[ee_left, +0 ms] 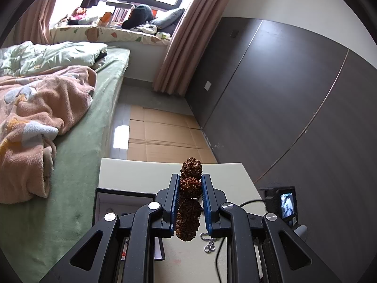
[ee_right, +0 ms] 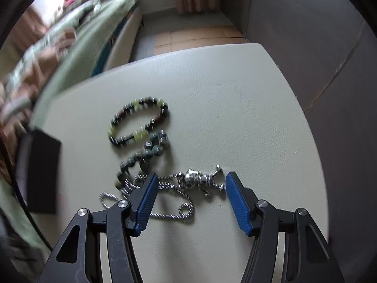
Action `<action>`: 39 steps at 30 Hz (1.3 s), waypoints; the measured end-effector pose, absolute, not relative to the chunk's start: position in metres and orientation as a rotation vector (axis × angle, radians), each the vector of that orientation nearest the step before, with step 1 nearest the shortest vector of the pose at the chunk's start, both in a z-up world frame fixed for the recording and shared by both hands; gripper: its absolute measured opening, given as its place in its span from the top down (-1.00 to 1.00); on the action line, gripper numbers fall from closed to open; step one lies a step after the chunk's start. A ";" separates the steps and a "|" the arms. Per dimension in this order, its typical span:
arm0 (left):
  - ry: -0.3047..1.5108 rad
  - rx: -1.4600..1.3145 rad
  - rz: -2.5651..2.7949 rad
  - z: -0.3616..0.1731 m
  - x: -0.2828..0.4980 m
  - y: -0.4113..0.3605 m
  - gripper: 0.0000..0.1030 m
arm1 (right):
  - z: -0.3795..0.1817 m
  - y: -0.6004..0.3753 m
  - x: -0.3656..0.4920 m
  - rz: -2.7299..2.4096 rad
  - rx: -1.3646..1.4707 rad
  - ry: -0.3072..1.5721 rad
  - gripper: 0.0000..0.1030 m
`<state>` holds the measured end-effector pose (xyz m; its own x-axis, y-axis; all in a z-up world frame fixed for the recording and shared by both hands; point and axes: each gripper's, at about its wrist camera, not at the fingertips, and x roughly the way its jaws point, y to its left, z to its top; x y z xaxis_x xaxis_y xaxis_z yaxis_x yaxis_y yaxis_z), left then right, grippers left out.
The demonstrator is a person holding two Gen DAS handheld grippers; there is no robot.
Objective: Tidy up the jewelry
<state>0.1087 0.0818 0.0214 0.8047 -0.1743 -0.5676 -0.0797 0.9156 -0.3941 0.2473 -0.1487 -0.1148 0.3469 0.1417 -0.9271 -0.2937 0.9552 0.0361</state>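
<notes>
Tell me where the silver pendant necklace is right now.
In the right wrist view, the silver pendant necklace lies on the pale table between the open right gripper's fingers, just below the green bead bracelet.

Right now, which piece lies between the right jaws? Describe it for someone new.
On the cream table, nearest the right gripper, lies a silver necklace. Its twisted chain carries a shiny metal figure pendant. Unlike the two beaded bracelets beyond, it is all metal.
</notes>
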 end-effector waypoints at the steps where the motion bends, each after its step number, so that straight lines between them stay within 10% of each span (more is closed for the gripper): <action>1: 0.639 -0.417 -0.053 0.022 0.109 0.082 0.63 | -0.115 -0.145 0.245 0.275 -0.182 1.176 -0.05; 7: 0.642 -0.416 -0.051 0.020 0.109 0.083 0.63 | -0.110 -0.147 0.243 0.323 -0.145 1.189 0.34; 10: 0.641 -0.417 -0.046 0.020 0.108 0.085 0.63 | -0.102 -0.163 0.245 0.387 -0.019 1.198 0.87; 21: 0.633 -0.418 -0.037 0.022 0.104 0.088 0.63 | -0.083 -0.179 0.242 0.479 0.169 1.152 0.97; 30: 0.636 -0.422 -0.032 0.022 0.103 0.090 0.63 | -0.068 -0.165 0.236 0.461 0.107 1.114 0.97; 34: 0.636 -0.418 -0.034 0.022 0.104 0.088 0.63 | -0.080 -0.160 0.243 0.392 -0.028 1.113 0.13; 39: 0.642 -0.412 -0.034 0.022 0.105 0.088 0.63 | -0.094 -0.151 0.254 0.408 -0.124 1.135 0.13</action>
